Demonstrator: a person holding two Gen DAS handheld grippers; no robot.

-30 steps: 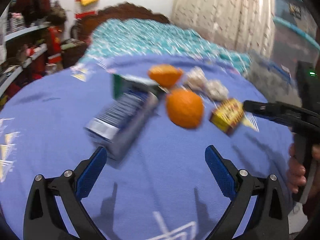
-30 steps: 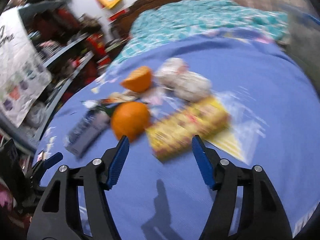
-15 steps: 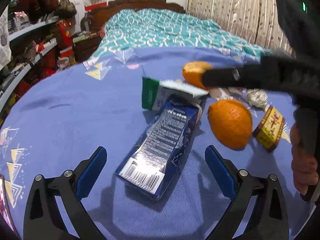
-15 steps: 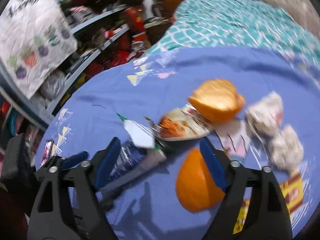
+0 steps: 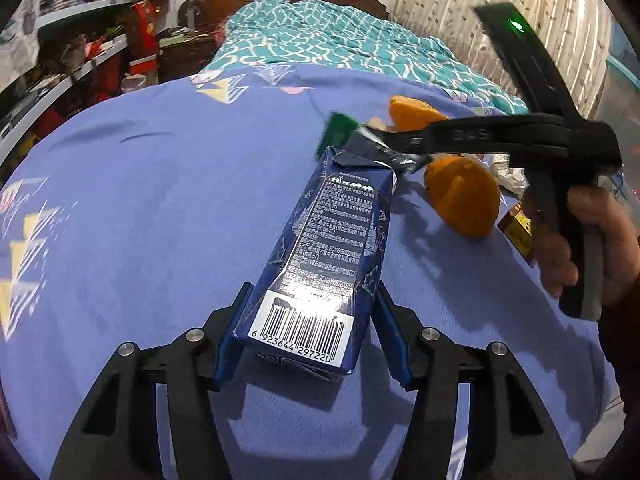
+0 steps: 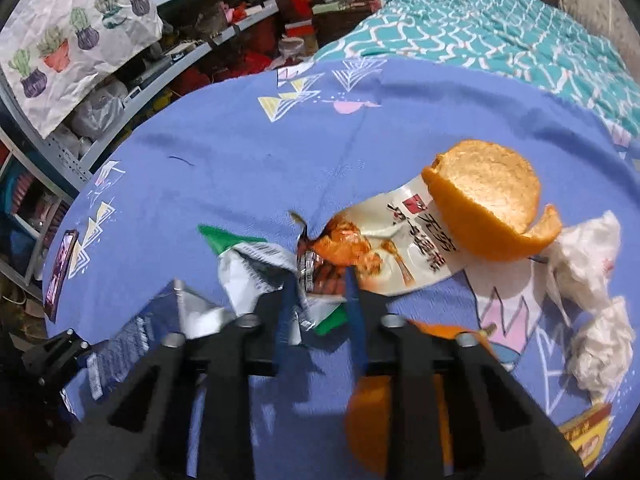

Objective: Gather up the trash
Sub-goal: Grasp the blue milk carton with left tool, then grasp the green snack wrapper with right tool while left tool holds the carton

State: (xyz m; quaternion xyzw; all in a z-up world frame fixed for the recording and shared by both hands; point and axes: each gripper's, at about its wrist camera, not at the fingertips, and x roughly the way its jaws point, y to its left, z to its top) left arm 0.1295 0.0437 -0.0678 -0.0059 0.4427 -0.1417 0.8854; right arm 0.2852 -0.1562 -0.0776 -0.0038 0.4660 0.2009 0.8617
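Note:
A blue milk carton (image 5: 332, 248) lies on the purple tablecloth (image 5: 160, 208), barcode end toward me. My left gripper (image 5: 308, 332) straddles that end; its jaws are closing, and both blue pads touch the carton's sides. My right gripper (image 6: 320, 308) is shut on a crumpled green and silver wrapper (image 6: 248, 272) just beyond the carton's far end. In the left wrist view the right gripper (image 5: 404, 152) reaches in from the right, held by a person's hand (image 5: 592, 236). A white and orange snack wrapper (image 6: 384, 252) lies against the right gripper's fingertips.
Two orange peels (image 6: 488, 208) (image 5: 460, 200) lie by the wrappers, with crumpled tissues (image 6: 584, 256) and a yellow and red box (image 6: 584, 440) to the right. A phone (image 6: 60, 272) sits at the table's left edge. Shelves (image 6: 120, 60) stand left; a bed (image 5: 340, 40) lies behind.
My left gripper moved up to the carton and closed around its barcode end. My right gripper swung left from the yellow box to the wrappers and shut on the green and silver one.

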